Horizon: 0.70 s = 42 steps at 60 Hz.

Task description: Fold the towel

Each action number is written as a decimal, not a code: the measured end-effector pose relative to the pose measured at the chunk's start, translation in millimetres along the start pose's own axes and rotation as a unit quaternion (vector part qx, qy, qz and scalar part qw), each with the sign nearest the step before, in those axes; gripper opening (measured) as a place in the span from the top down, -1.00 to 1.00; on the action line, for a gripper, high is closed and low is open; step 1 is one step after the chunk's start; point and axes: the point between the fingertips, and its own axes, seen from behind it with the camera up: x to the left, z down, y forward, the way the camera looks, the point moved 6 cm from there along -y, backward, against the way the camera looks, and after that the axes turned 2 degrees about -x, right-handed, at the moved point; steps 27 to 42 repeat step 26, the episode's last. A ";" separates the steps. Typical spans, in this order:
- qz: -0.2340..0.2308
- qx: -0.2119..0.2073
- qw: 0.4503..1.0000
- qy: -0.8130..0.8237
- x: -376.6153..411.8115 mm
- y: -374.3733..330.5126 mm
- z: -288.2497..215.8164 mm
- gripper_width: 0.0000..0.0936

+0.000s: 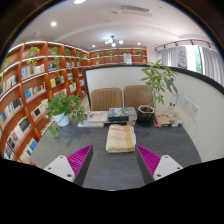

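Grey tabletop point(100, 160), wide. Wooden bookshelves point(30, 85) along one wall; spines too small to read. Two brown chairs point(122, 97) beyond the table. Potted plants point(66, 105) on the far part of the table. Beige towel point(121, 138), already folded into a narrow strip, lying ahead of the fingers, well apart. Gripper point(115, 160) spread wide, holding nothing. Advised: approach low, square to the towel's near short edge, pinch both layers together. No legible labels.

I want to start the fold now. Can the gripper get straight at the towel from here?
Probably yes: the towel lies on the table just beyond the open gripper, with only bare tabletop between them.
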 end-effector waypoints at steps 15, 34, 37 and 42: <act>0.018 -0.007 1.000 -0.009 8.3 -37.3 14.6 -0.81; 0.023 -0.011 1.000 -0.012 15.0 -51.1 18.5 -0.81; 0.023 -0.011 1.000 -0.012 15.0 -51.1 18.5 -0.81; 0.023 -0.011 1.000 -0.012 15.0 -51.1 18.5 -0.81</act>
